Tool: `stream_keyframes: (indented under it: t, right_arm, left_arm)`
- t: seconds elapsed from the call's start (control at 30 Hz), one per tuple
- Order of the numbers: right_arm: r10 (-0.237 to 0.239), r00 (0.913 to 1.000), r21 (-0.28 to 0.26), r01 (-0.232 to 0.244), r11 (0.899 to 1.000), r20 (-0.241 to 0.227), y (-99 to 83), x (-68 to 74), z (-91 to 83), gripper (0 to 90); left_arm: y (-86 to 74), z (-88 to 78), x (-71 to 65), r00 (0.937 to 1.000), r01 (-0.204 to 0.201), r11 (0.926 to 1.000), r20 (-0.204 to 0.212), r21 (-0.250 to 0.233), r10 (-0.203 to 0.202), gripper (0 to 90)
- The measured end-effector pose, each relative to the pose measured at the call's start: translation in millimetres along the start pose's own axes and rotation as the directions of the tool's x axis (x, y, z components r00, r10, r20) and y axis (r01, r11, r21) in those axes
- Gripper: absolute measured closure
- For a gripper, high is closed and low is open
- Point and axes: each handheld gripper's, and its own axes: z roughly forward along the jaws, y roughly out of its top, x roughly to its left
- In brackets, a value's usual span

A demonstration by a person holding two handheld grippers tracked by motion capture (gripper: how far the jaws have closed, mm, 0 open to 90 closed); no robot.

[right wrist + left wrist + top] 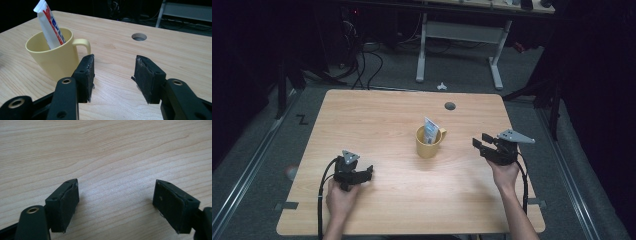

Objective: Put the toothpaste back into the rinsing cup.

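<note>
High view: yellow mug (428, 142) holding a toothpaste tube (430, 131) stands mid-bench (377, 120); left tool (368, 173) and right tool (478, 142) both gape, gripping nothing.

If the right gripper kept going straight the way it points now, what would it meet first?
Probably nothing soon. The right gripper, jaws open and empty, points over bare table just right of the yellow mug, whose handle sits beside the near jaw. It might graze that handle; depth is unclear.

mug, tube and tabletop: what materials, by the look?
Mug: likely matte plastic; even pale yellow, dull sheen. Ceramic not ruled out.
Tube: glossy printed plastic or laminate, flat crimped end up.
Tabletop: light wood-grain, probably laminate; smooth, with a round cable hole.
</note>
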Motion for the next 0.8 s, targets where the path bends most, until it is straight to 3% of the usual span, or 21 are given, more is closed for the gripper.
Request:
stream_keyframes:
  t: [0.53,0.8]
  right_arm:
    - [0.010,0.9998,0.016,-0.010,1.000,-0.016,-9.4,9.4,21.3,50.7]
    - [0.007,0.9999,0.051,-0.006,0.999,-0.013,-17.8,10.0,26.9,50.7]
  left_arm:
    - [0.0,0.0,0.0,1.0000,0.001,1.0000,0.000,0.000,-0.001,21.4]
    - [0.0,0.0,0.0,1.0000,0.000,1.0000,0.000,0.000,0.000,21.4]
